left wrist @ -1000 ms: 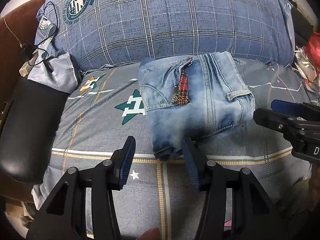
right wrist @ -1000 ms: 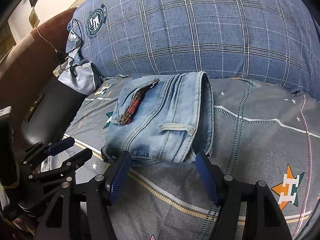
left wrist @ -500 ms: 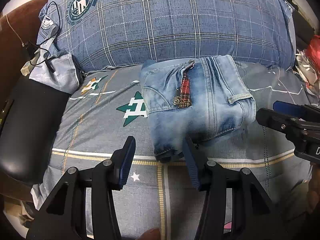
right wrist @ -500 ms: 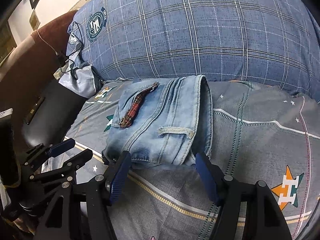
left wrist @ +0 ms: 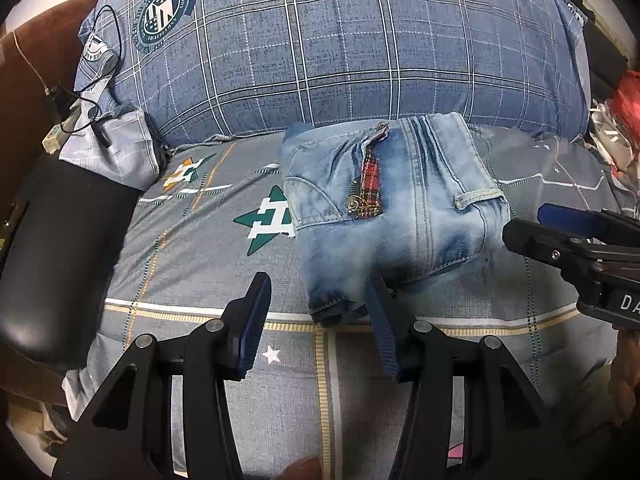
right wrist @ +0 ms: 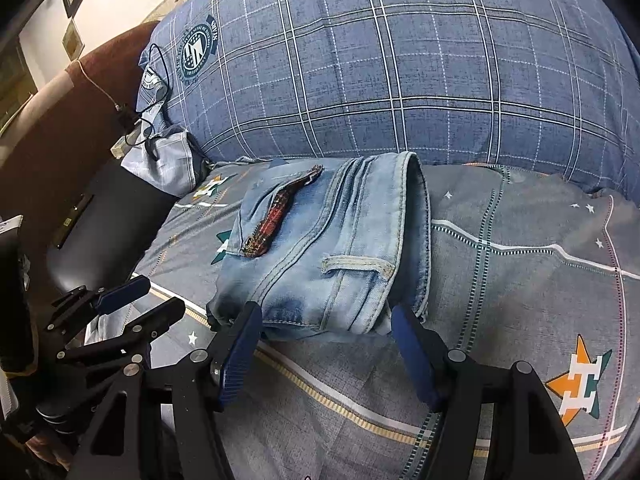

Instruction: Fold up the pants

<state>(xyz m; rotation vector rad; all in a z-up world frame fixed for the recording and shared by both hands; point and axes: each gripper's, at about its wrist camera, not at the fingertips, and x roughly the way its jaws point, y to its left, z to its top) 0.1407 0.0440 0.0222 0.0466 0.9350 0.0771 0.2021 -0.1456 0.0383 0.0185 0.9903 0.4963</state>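
Observation:
A pair of light blue jeans (left wrist: 400,216) lies folded into a compact bundle on the grey bed sheet, with a red plaid zip trim on top. It also shows in the right wrist view (right wrist: 332,256). My left gripper (left wrist: 320,300) is open and empty, just in front of the bundle's near left corner. My right gripper (right wrist: 324,332) is open and empty, its fingers either side of the bundle's near edge. The right gripper also shows in the left wrist view (left wrist: 560,232) at the bundle's right side.
A large blue plaid pillow (left wrist: 340,48) lies right behind the jeans. A black padded chair (left wrist: 52,264) and a brown headboard (left wrist: 24,92) stand at the left, with a cable and charger (left wrist: 64,124). Red and white clutter (left wrist: 624,120) sits at far right.
Both grippers have drawn back slightly from the folded jeans; the bundle sits a little farther off. Both stay open. The jeans have not moved.

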